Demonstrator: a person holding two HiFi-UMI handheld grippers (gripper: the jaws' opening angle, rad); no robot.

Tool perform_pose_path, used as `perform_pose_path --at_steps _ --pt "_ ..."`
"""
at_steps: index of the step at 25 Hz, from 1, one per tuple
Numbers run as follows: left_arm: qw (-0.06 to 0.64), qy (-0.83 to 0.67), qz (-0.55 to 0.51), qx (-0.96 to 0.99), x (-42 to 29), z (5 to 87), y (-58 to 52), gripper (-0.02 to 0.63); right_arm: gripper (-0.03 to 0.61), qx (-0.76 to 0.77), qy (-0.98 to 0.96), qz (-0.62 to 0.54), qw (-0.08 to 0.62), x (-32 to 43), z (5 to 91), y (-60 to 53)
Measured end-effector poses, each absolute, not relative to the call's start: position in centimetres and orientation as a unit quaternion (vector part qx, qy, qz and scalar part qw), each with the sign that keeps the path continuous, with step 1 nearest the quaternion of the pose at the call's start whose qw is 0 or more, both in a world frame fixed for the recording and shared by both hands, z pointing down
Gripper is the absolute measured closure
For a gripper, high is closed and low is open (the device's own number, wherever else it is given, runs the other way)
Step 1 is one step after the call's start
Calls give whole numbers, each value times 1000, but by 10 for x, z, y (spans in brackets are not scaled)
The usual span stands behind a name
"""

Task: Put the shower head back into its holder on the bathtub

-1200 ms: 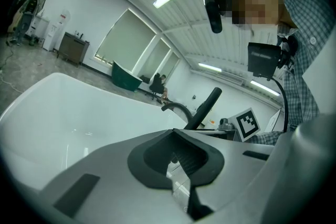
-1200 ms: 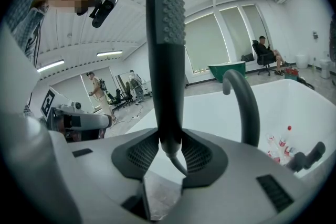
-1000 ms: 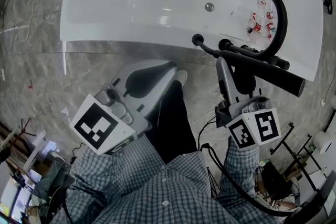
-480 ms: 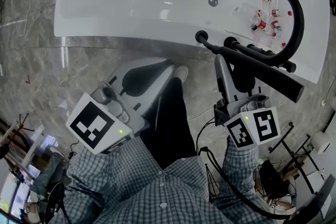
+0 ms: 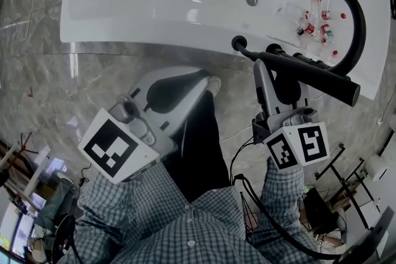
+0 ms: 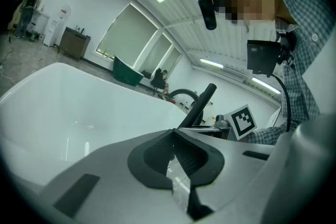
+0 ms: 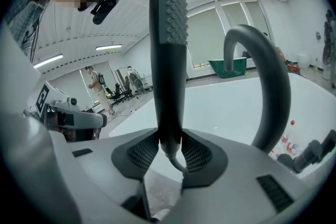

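Observation:
The black shower head [image 5: 312, 76] lies slantwise over the near rim of the white bathtub [image 5: 154, 3]. My right gripper [image 5: 275, 73] is shut on its handle. In the right gripper view the shower head [image 7: 169, 50] stands upright between the pads, its nubbed face at the top and its thin lower end by the jaws of the right gripper [image 7: 169, 152]. That thin end runs toward a round black fitting [image 5: 237, 42] on the rim. My left gripper [image 5: 197, 80] hovers over the floor in front of the tub, shut and empty; its pads [image 6: 195, 157] meet at the tip.
A black arched faucet [image 5: 354, 21] rises at the tub's right end, with black knobs [image 5: 309, 61] beside it and several small bottles [image 5: 314, 17] inside the tub. A drain [image 5: 251, 0] sits in the tub floor. Marble floor, cables and my leg [image 5: 201, 145] lie below.
The view has slid slightly, so the tub sits a little higher and further left. The right gripper keeps its hold on the shower head by the rim; the left gripper has hardly moved.

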State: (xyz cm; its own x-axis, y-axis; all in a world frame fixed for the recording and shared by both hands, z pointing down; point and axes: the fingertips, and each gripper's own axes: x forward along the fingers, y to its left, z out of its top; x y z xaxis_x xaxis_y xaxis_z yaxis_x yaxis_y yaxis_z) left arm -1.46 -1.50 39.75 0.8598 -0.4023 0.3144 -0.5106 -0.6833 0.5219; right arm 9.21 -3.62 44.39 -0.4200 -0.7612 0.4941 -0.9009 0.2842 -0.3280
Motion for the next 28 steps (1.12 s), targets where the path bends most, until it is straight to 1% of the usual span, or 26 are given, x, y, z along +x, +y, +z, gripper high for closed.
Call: perform_pose_path --at_steps 9,20,28 --pt "317 -251 87 911 -19 403 -14 604 446 527 -791 273 151 91 466 -39" --pt "321 -254 88 908 -21 409 -15 604 446 533 -781 281 166 93 493 -40" --pt "328 -254 92 905 -22 418 -15 604 446 527 -783 252 214 90 517 -41"
